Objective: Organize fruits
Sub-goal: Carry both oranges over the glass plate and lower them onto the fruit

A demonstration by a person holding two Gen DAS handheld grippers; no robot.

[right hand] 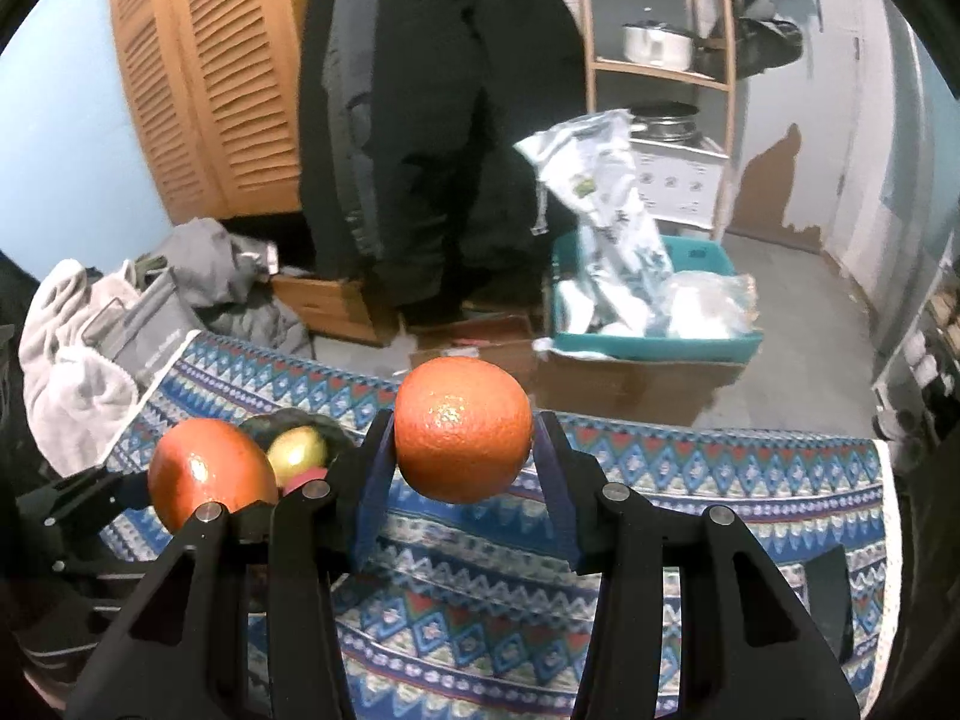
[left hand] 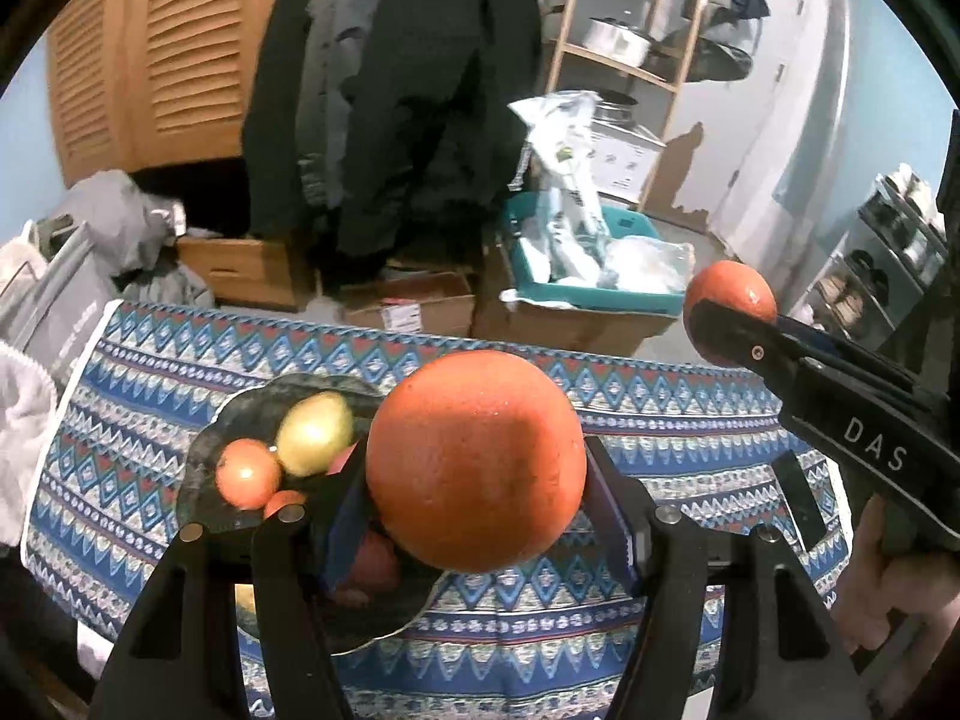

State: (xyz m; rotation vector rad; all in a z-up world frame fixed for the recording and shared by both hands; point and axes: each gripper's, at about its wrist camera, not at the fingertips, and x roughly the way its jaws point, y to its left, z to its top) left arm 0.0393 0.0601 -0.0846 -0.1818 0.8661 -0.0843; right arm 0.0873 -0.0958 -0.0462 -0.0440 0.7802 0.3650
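Note:
My left gripper [left hand: 477, 480] is shut on a large orange [left hand: 476, 461] and holds it above the right edge of a dark plate [left hand: 204, 468]. The plate carries a yellow-green fruit [left hand: 315, 433], a small orange-red fruit [left hand: 247, 473] and other reddish fruits partly hidden behind my fingers. My right gripper [right hand: 463, 438] is shut on a second orange [right hand: 463, 429], raised above the patterned cloth to the right of the plate. It shows in the left wrist view [left hand: 729, 312] too. The left gripper's orange [right hand: 207, 471] and the yellow-green fruit [right hand: 298, 453] appear in the right wrist view.
A blue patterned cloth [left hand: 630, 438] covers the table. A black flat object [right hand: 831, 600] lies on it at the right. Beyond the far edge are cardboard boxes [left hand: 414, 306], a teal bin [left hand: 600, 294], hanging dark coats [left hand: 390, 90], a wooden shelf [left hand: 630, 30] and laundry [left hand: 24, 420] at the left.

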